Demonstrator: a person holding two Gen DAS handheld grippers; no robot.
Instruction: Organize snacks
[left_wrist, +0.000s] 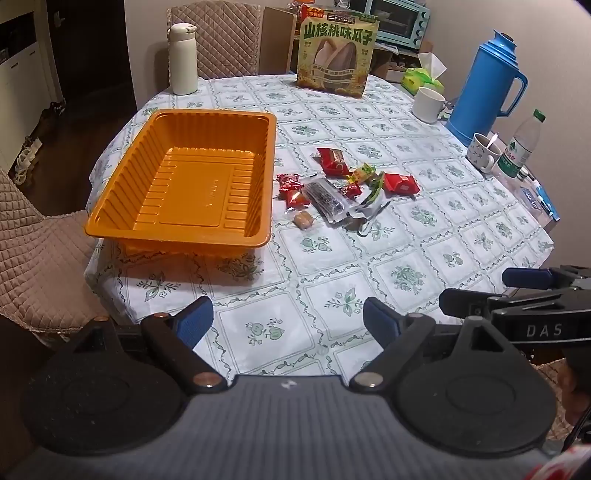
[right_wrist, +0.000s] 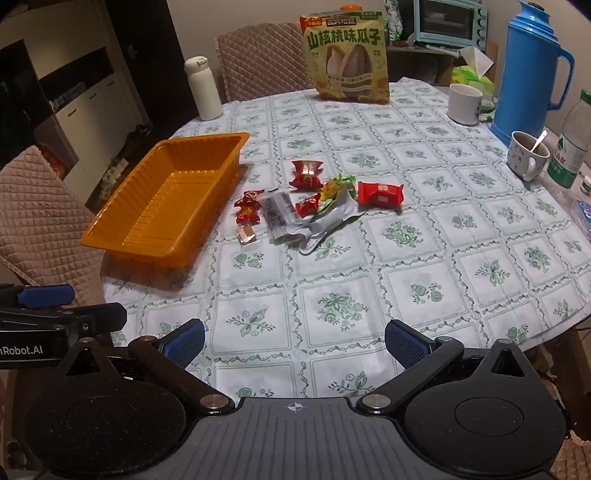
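Tablecloth (left_wrist: 406, 277): snacks (left_wrist: 343, 184) well ahead of tool (left_wrist: 288, 321)

The wrappers in the snack pile (left_wrist: 345, 184) ahead of my grippers carry print too small for me to read. Off to my right, the water bottle (right_wrist: 574, 140) is cut by the frame edge, and the blue box (left_wrist: 543, 201) beyond it runs out of view. Far ahead, the seed bag (left_wrist: 338, 55) hides whatever stands behind it, below the toaster oven (left_wrist: 399, 22).
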